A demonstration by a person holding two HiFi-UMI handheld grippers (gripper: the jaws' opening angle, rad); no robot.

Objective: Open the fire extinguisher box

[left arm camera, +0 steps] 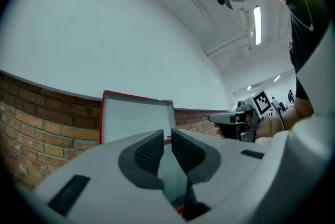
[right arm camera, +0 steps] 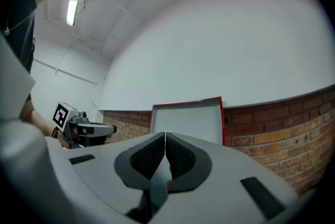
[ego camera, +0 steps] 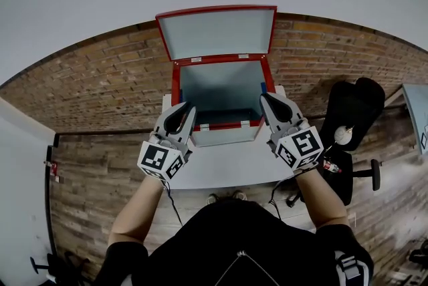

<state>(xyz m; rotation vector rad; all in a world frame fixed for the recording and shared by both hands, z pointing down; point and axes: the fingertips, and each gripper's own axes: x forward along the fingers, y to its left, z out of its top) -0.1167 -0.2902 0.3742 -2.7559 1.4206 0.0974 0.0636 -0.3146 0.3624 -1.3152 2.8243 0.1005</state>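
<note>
The fire extinguisher box (ego camera: pixel 175 82) is red, and its lid (ego camera: pixel 217 33) stands up open over a pale, empty-looking inside. My left gripper (ego camera: pixel 182 108) is at the box's front left corner, its jaws a narrow gap apart with nothing between them. My right gripper (ego camera: pixel 271 99) is at the front right corner, pads closed together on nothing. In the left gripper view the raised lid (left arm camera: pixel 133 118) shows beyond the left gripper (left arm camera: pixel 167 133). In the right gripper view the lid (right arm camera: pixel 188 121) stands behind the shut right gripper (right arm camera: pixel 165 135).
The box rests on a white stand (ego camera: pixel 227 168) against a brick wall (ego camera: pixel 100 77). A black office chair (ego camera: pixel 351 117) stands to the right on the wooden floor. A white panel (ego camera: pixel 20 198) is at the left edge.
</note>
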